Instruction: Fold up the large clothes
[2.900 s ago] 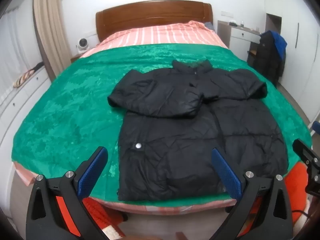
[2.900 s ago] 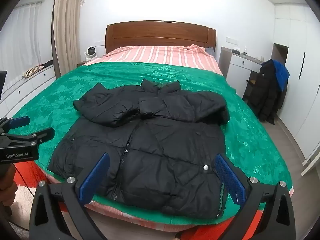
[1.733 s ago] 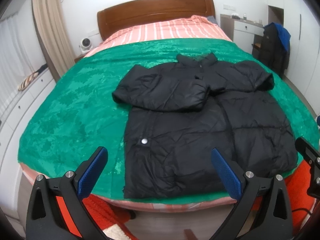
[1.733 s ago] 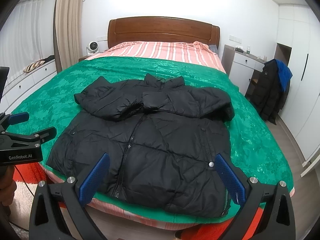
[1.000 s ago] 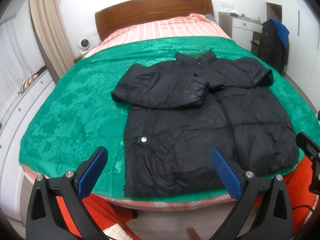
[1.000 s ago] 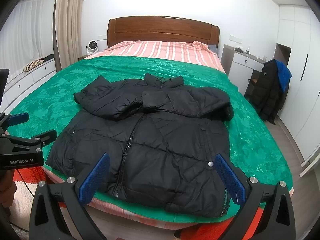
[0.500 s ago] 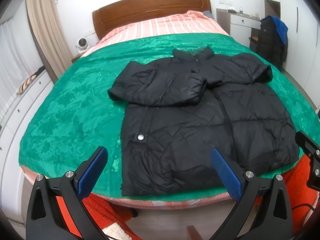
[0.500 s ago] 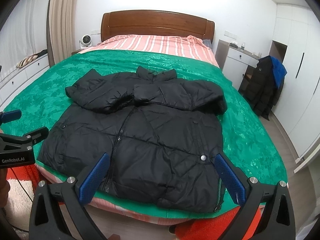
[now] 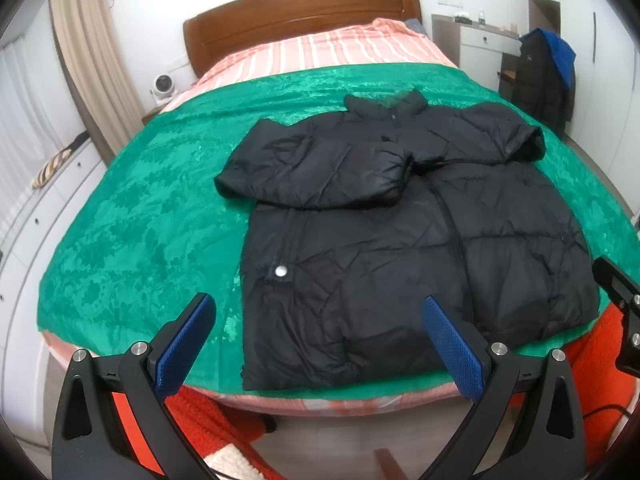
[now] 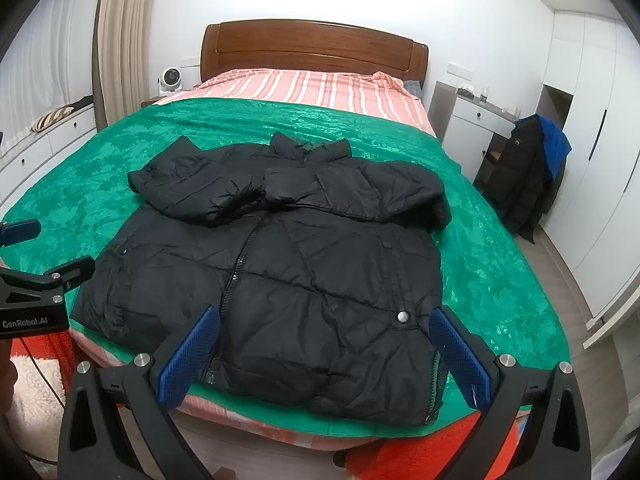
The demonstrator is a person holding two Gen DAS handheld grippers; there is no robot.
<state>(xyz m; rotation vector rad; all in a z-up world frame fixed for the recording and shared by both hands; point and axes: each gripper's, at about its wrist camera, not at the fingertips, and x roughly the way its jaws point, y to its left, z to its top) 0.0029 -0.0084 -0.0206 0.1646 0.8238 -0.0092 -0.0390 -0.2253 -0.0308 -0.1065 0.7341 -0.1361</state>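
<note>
Claws gape over green blanket, apparently velvet.

The bottles on the white dresser, at upper right, are too small to tell; the orange rug is cut off at the bottom edge.

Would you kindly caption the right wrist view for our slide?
Open right gripper faces a black jacket, sleeves folded in, on the green blanket.
</note>
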